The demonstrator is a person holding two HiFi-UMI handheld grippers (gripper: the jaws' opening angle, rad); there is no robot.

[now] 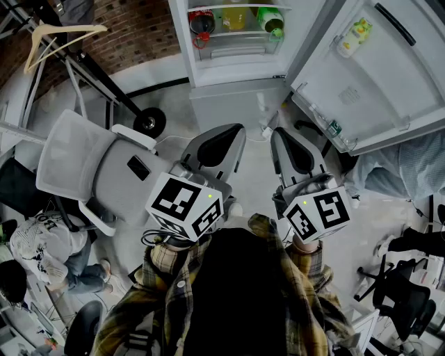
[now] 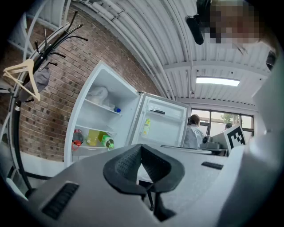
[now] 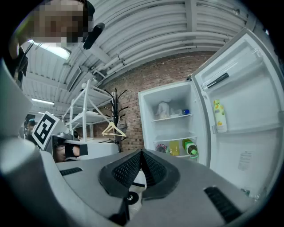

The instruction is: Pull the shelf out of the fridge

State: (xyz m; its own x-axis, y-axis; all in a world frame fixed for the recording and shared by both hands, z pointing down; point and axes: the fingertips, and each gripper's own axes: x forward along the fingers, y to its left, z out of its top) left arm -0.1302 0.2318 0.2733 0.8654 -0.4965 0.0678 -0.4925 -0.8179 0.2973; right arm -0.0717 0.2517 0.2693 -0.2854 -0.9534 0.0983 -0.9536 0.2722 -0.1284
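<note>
Two grippers are held side by side in front of an open fridge [image 1: 235,83], well apart from it. The left gripper [image 1: 221,142] has its fingers [image 2: 126,165] clenched tip to tip with nothing between them. The right gripper [image 1: 292,147] is the same — fingers [image 3: 125,170] pressed together, empty.

Two shelves show inside the fridge, both sitting inside the cabinet. The upper shelf [image 3: 171,118] carries one white bag [image 3: 163,109] and one blue-capped item [image 3: 186,111]. The lower shelf [image 3: 176,156] carries three bottles side by side — one dark bottle [image 1: 201,19] with a red label, one yellow bottle [image 1: 235,17] and one green bottle [image 1: 270,19]. A fourth bottle, a yellow door bottle [image 3: 218,115], stands in the rack of the door [image 1: 389,76], which is swung wide.

To the left are one grey office chair [image 1: 83,163] and one wooden hanger [image 1: 52,33].
</note>
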